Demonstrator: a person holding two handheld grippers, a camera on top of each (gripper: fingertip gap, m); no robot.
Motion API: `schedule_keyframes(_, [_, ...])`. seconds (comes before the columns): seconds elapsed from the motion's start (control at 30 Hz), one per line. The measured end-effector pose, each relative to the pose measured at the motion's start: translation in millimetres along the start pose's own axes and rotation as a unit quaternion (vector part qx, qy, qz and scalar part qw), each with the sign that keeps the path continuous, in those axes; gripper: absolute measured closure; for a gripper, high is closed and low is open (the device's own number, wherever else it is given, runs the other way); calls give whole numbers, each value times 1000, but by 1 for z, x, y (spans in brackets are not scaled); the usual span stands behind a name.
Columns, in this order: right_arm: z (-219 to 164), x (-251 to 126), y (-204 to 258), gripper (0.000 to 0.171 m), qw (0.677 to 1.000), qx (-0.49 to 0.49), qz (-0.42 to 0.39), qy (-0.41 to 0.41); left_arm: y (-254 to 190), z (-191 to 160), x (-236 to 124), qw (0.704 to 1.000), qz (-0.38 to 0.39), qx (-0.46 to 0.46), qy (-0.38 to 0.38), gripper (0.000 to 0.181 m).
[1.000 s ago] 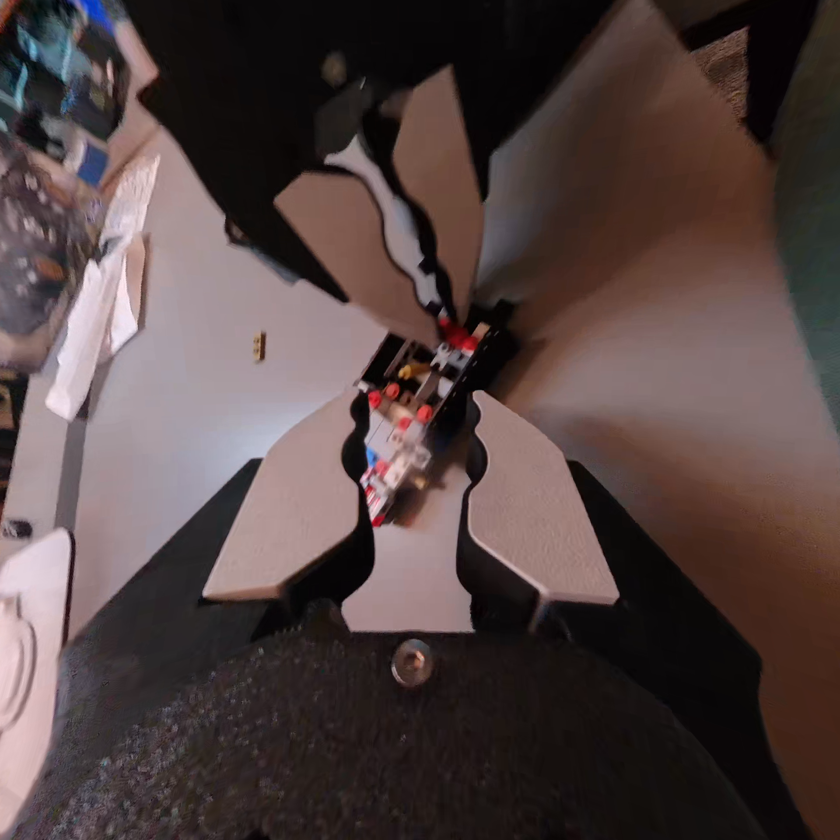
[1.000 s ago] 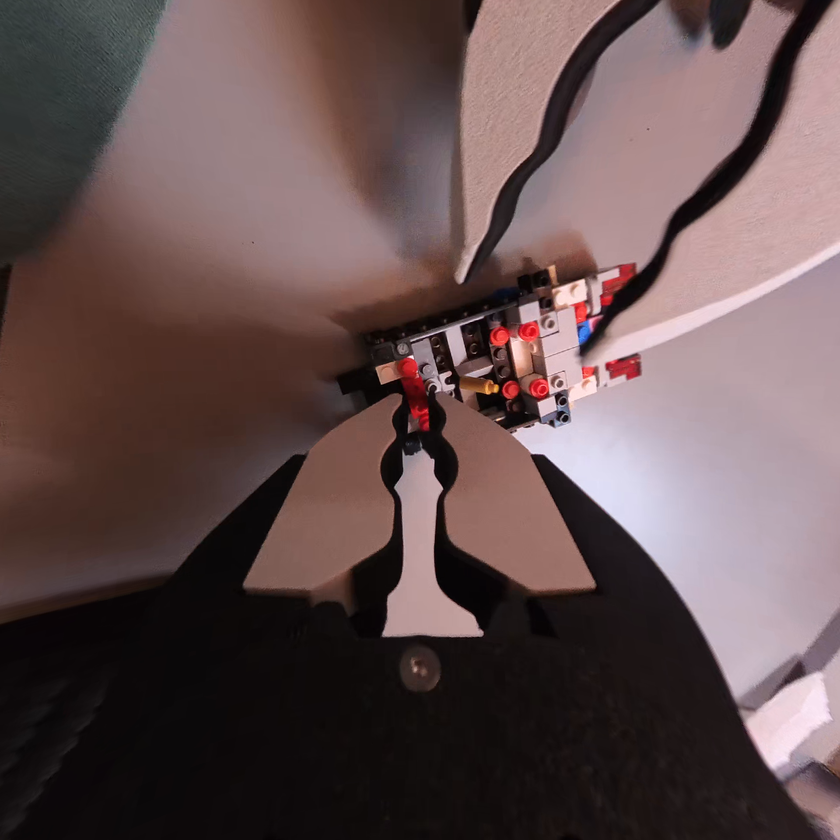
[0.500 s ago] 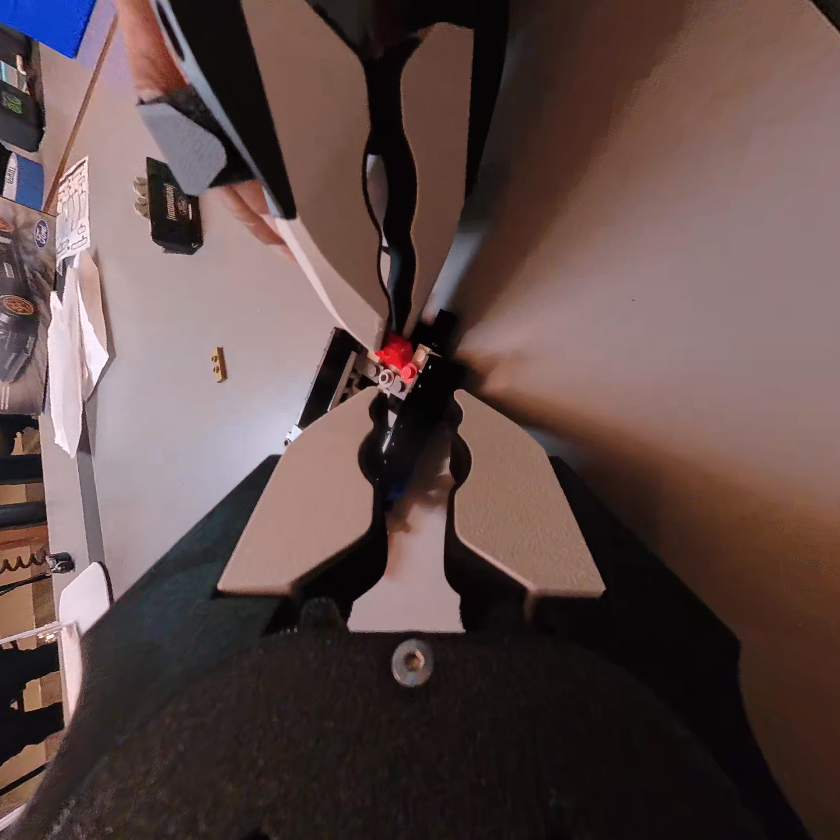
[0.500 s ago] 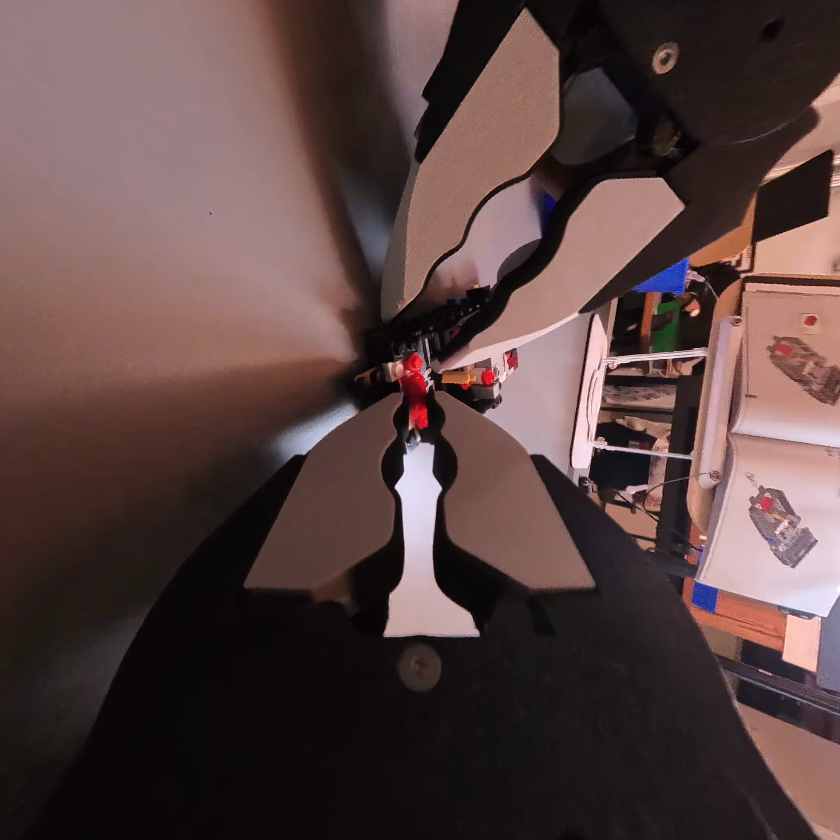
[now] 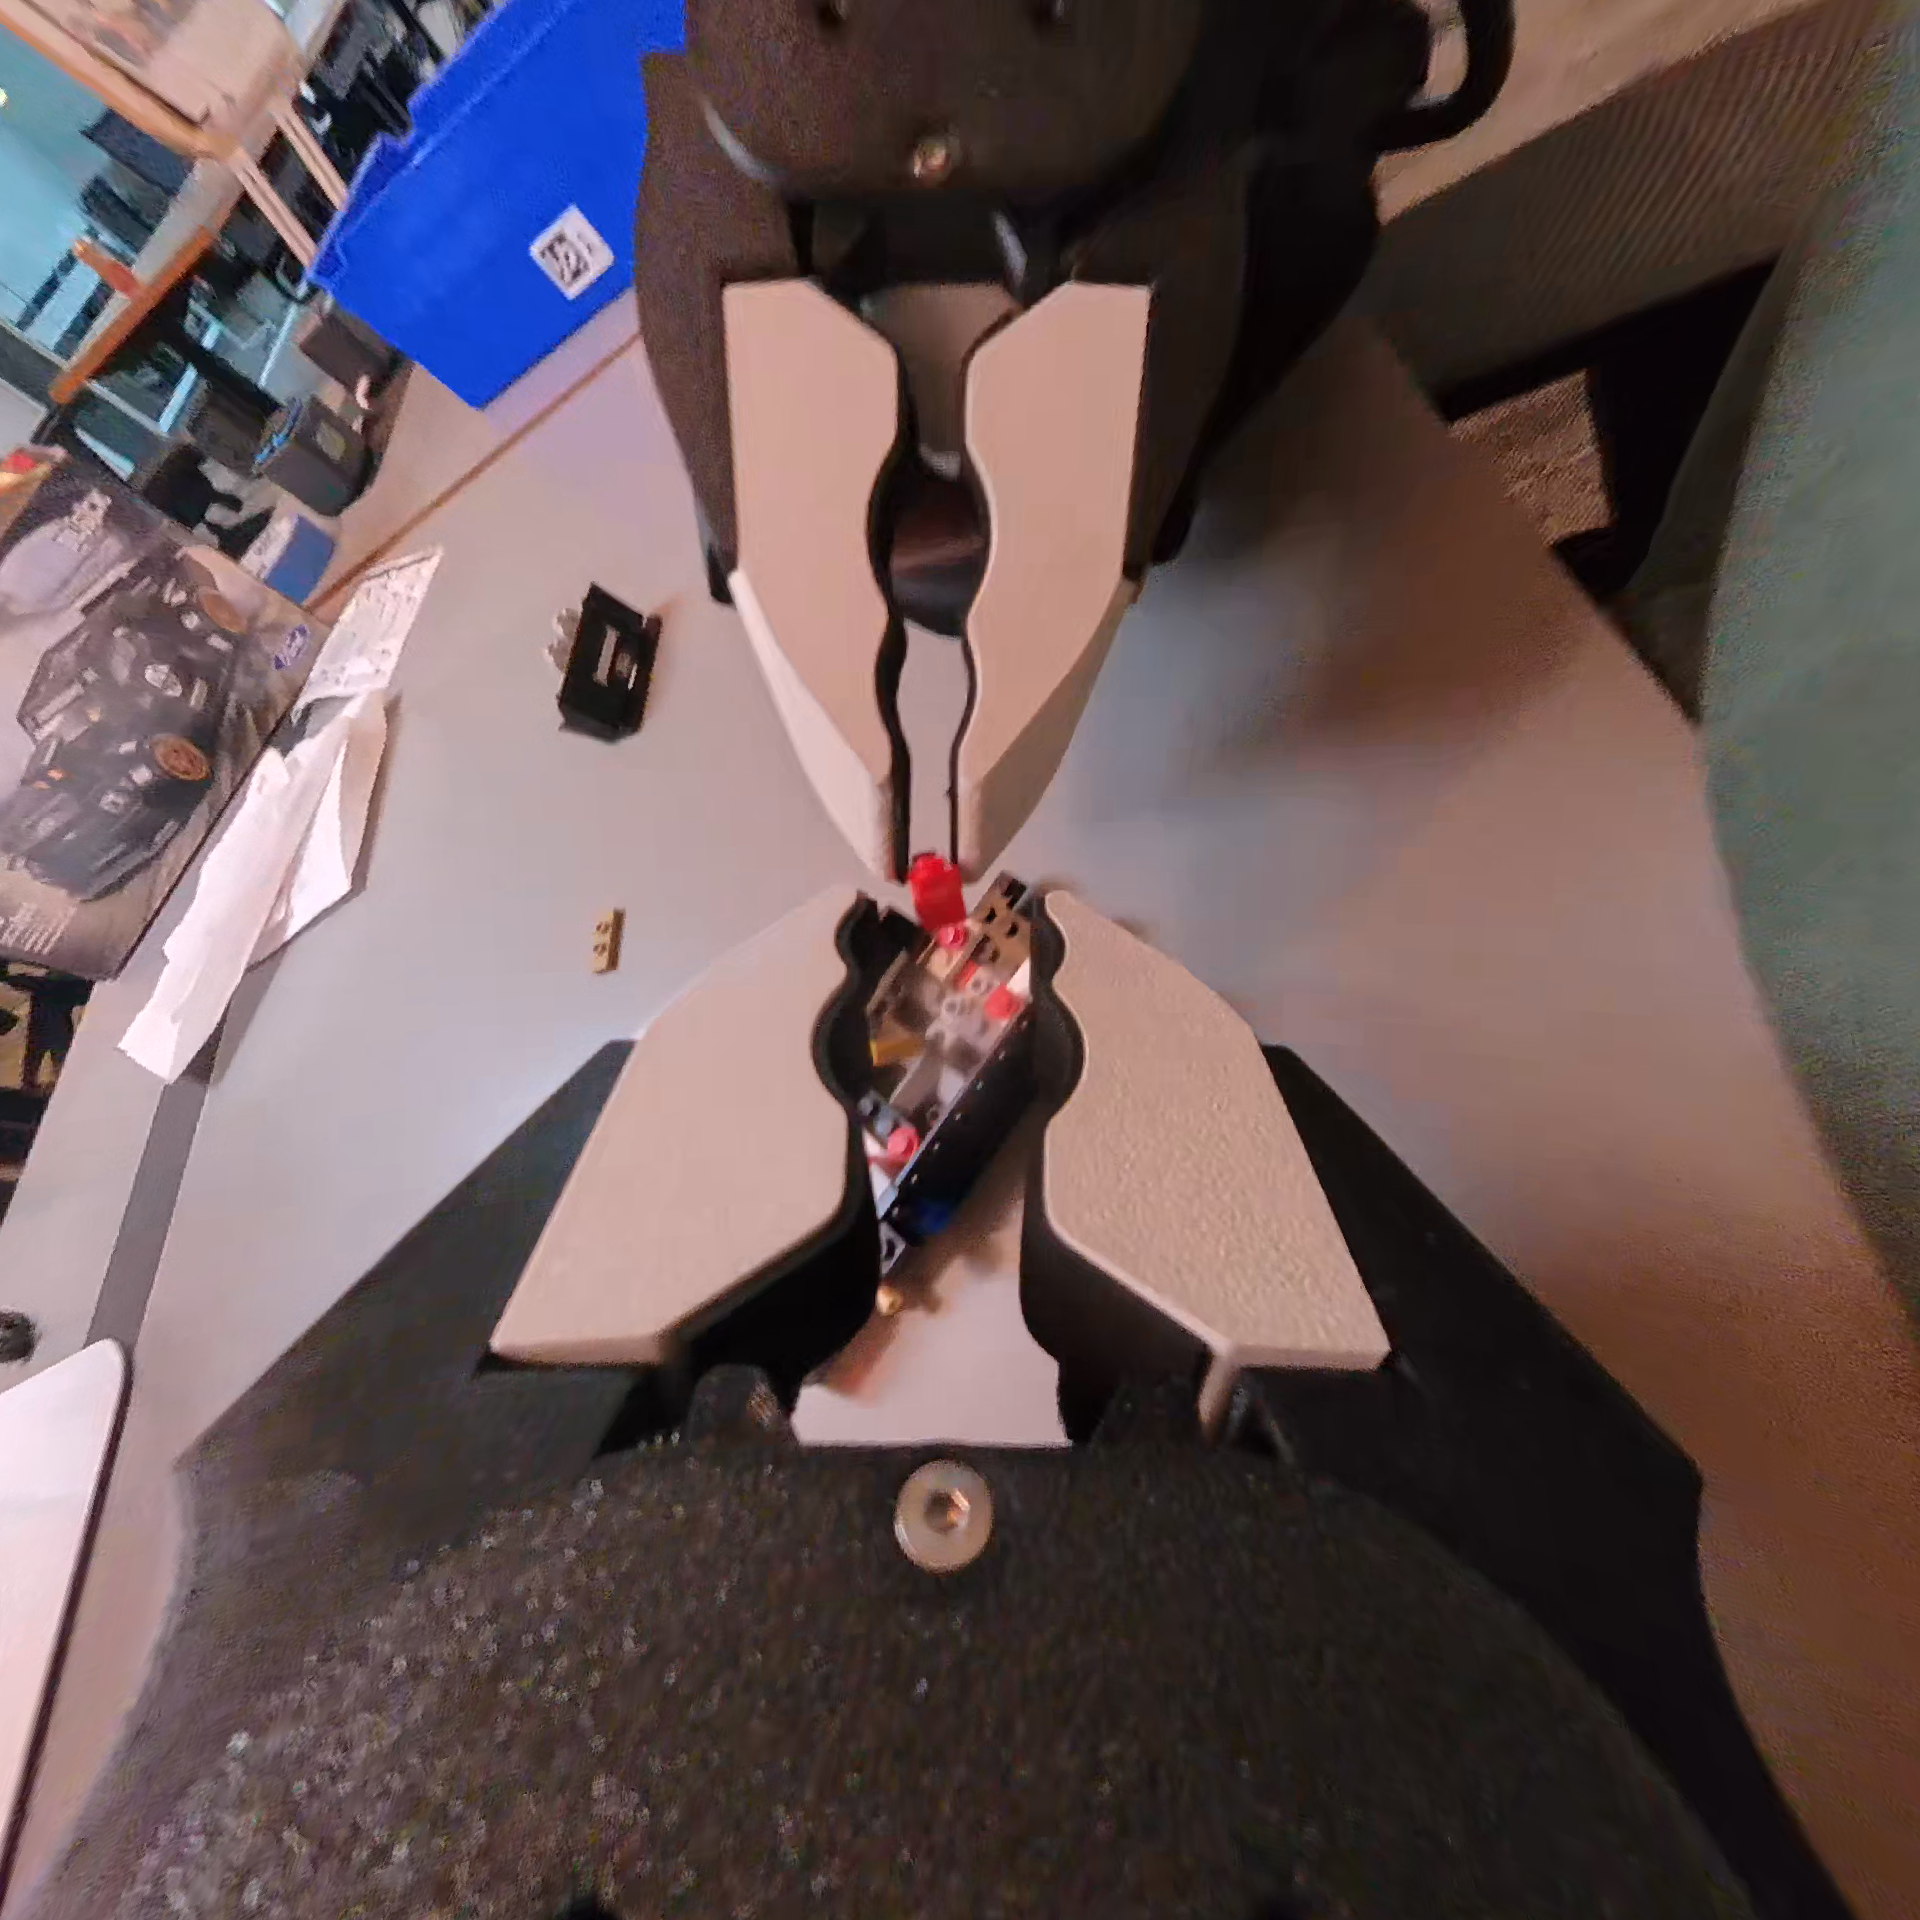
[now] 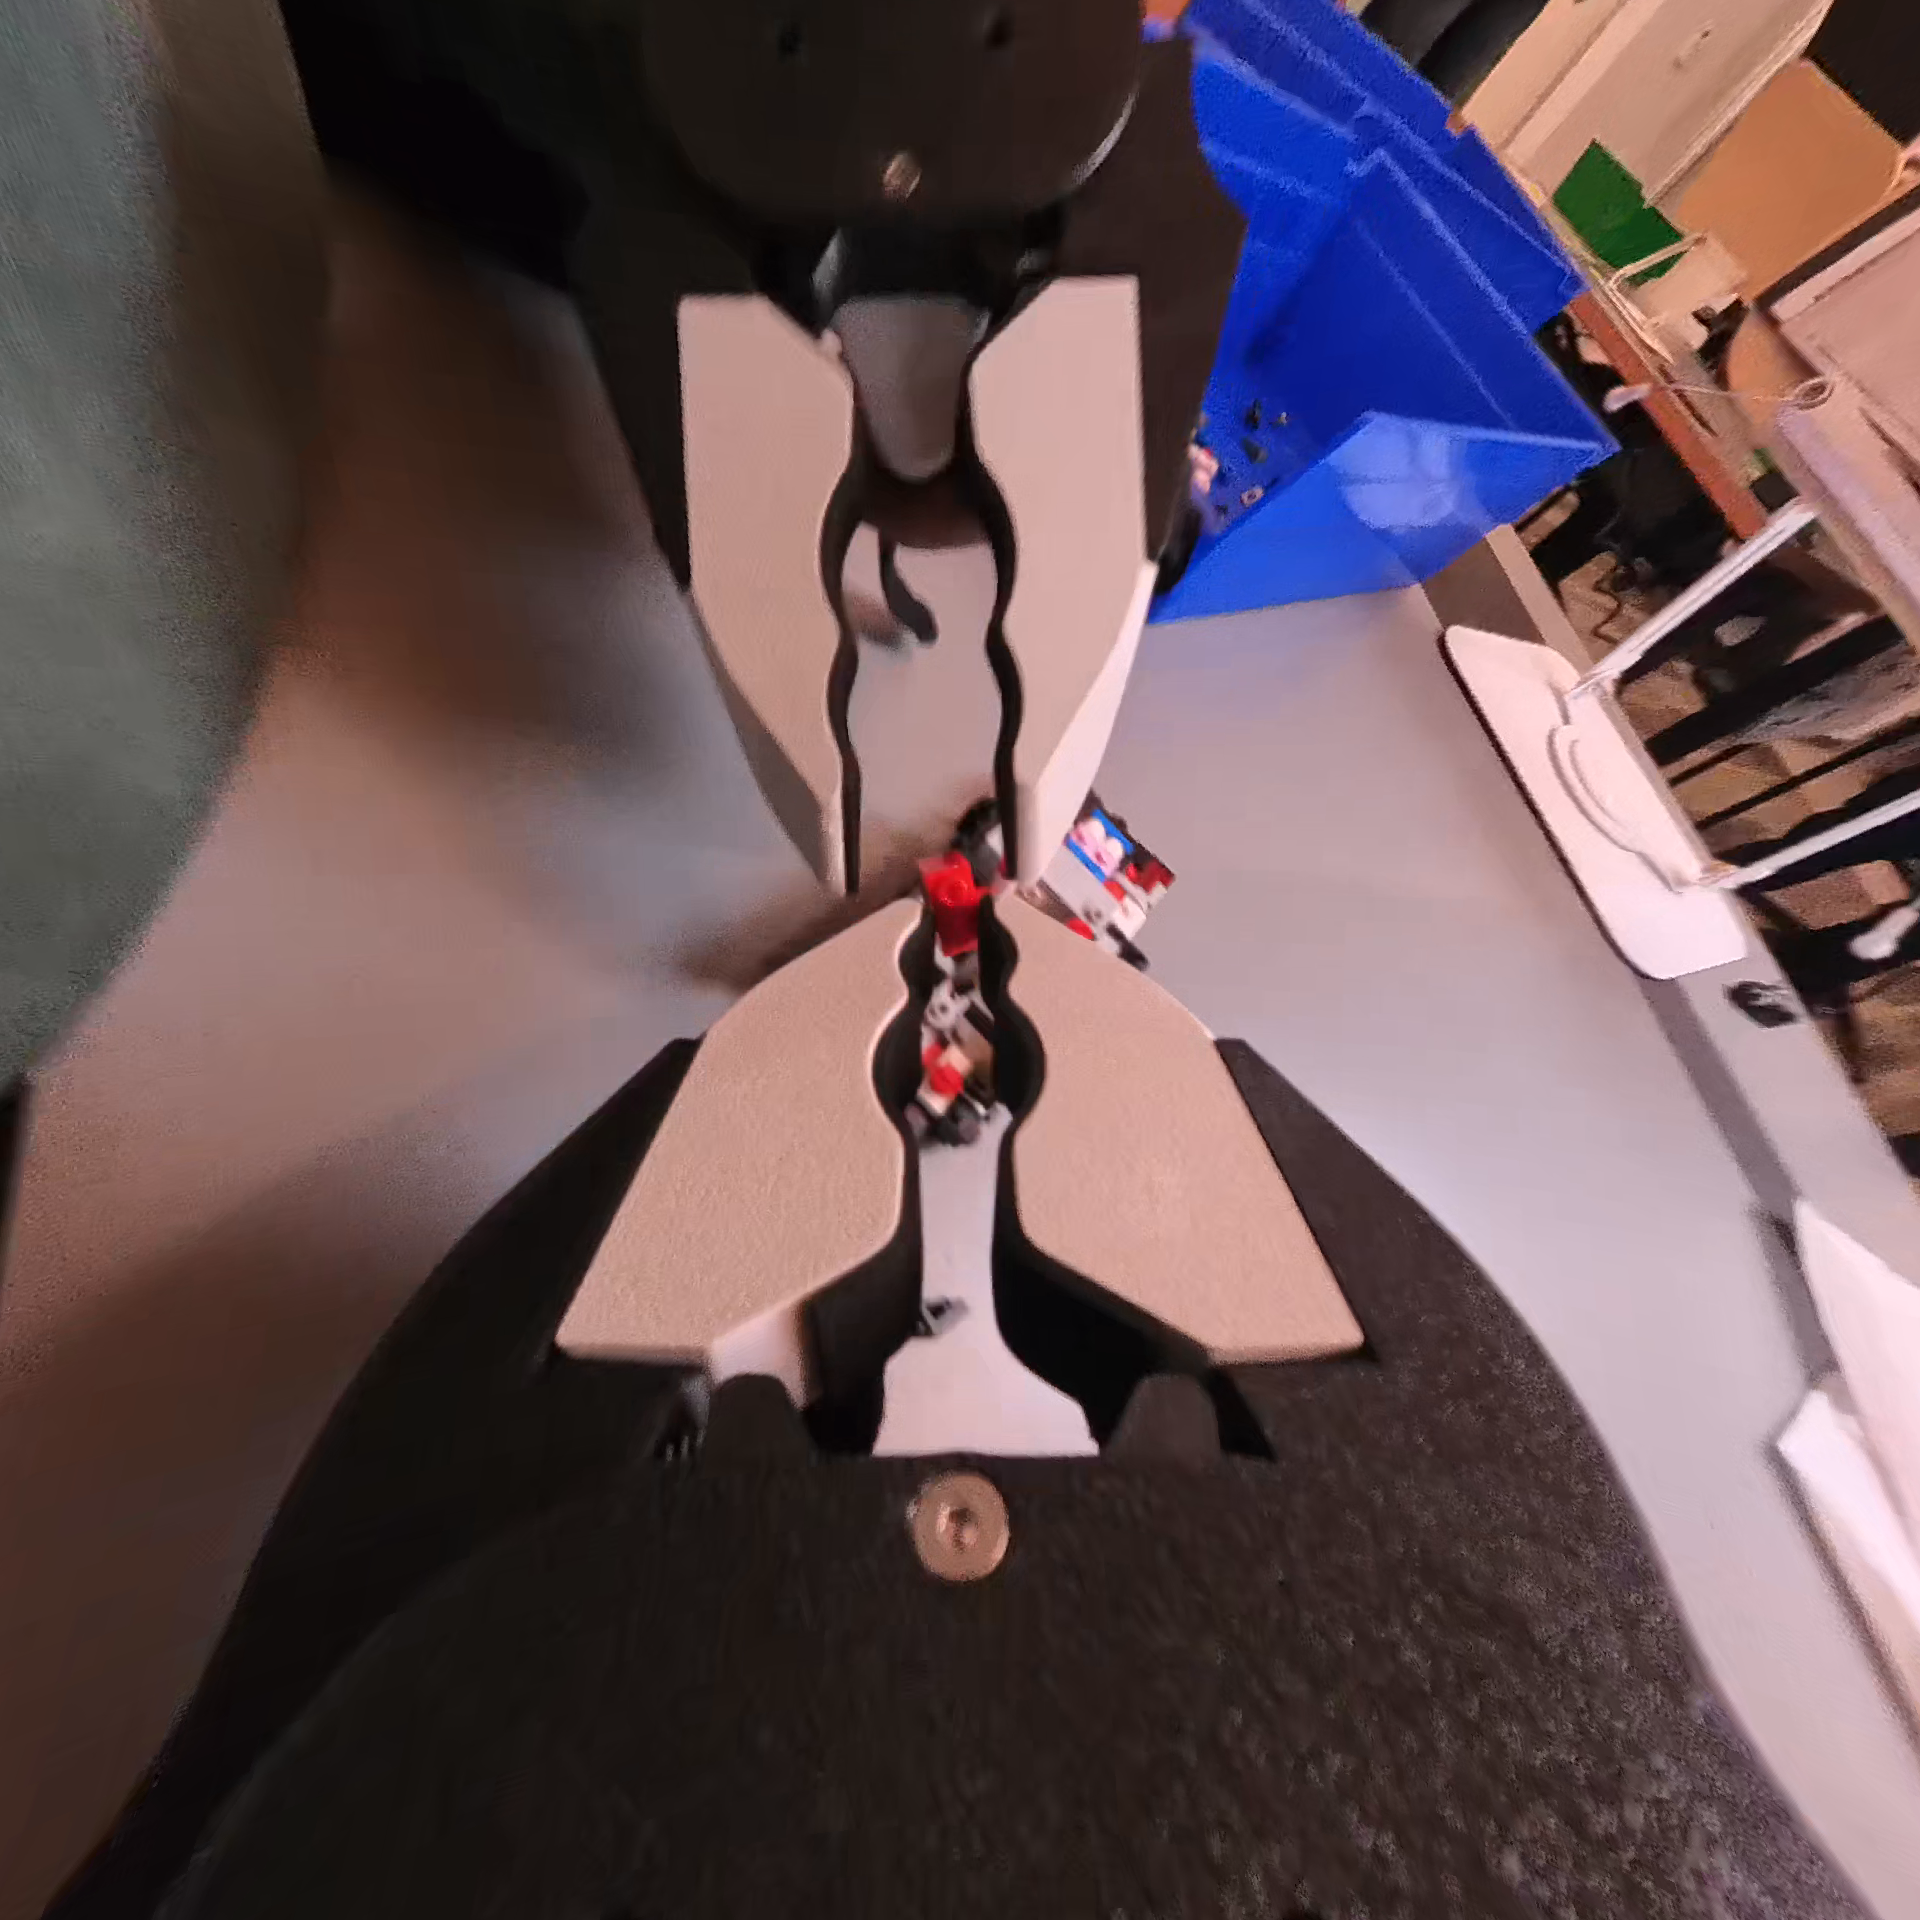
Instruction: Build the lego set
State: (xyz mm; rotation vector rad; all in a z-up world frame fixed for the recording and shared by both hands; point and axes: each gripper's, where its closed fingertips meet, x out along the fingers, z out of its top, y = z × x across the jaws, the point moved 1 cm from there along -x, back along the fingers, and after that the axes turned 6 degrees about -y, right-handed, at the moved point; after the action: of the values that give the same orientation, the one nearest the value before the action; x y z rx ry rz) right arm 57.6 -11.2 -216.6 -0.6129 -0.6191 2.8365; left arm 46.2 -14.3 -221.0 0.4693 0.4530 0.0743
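My left gripper (image 5: 954,912) is shut on the lego assembly (image 5: 956,1049), a black and grey build with red studs, and holds it above the grey table (image 5: 468,831). My right gripper (image 6: 958,920) faces it tip to tip and is shut on a small red piece (image 6: 956,902), which touches the near end of the assembly (image 6: 948,1049). In the left wrist view the red piece (image 5: 932,883) sits at the assembly's far end, between the right gripper's fingertips (image 5: 883,831). In the right wrist view the left gripper's fingers (image 6: 769,623) come down from the top.
On the table lie a black lego part (image 5: 608,675), a small tan plate (image 5: 609,940), white paper sheets (image 5: 281,852) and the set's box (image 5: 104,727). Blue bins (image 6: 1371,343) stand at the table's far side. A white stand (image 6: 1590,821) is at the right. Both grippers' tips are close together, under 4 cm apart. From either gripper's tips it is about 20 cm to the small tan plate (image 5: 609,940).
Both grippers have swung round and now face each other head-on. The assembly has turned in the left gripper, showing its studded top. The red piece stays at its end.
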Motion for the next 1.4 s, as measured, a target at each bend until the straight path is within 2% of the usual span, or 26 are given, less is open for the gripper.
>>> schedule_keyframes(0.2, [14,-1,6,164,1000,14,-6,-23,-3,7,-5,1000,3,-2,-11,172])
schedule_keyframes(0.4, [9,-1,8,164,1000,20,-11,-14,-3,4,-13,1000,0,-3,0,173])
schedule_keyframes(0.47, [-3,-3,2,159,999,35,-13,11,19,-2,-27,999,43,-2,12,173])
schedule_keyframes(0.53, [-17,-6,-2,154,997,68,-8,45,55,-14,-53,992,120,-16,40,173])
schedule_keyframes(0.67, [-37,-7,-3,152,990,106,-14,88,124,-61,-126,944,291,-78,131,173])
schedule_keyframes(0.8, [-47,-6,-3,153,986,122,-20,115,148,-105,-190,883,393,-173,191,172])
schedule_keyframes(0.9, [-50,-5,-4,156,982,139,-22,127,145,-137,-213,850,409,-234,235,151])
schedule_keyframes(0.97, [-51,-6,-4,156,980,143,-19,134,142,-148,-217,844,408,-251,243,133])
schedule_keyframes(1.1, [-59,-18,-5,155,974,134,1,180,141,-149,-219,847,410,-241,236,123])
schedule_keyframes(1.3, [-81,-28,3,147,953,140,54,262,141,-133,-207,873,397,-192,206,126])
schedule_keyframes(1.33, [-81,-26,3,148,953,139,54,264,141,-129,-205,877,395,-181,203,128])
schedule_keyframes(1.4, [-85,-26,1,167,949,131,57,280,138,-116,-196,894,380,-152,185,135])
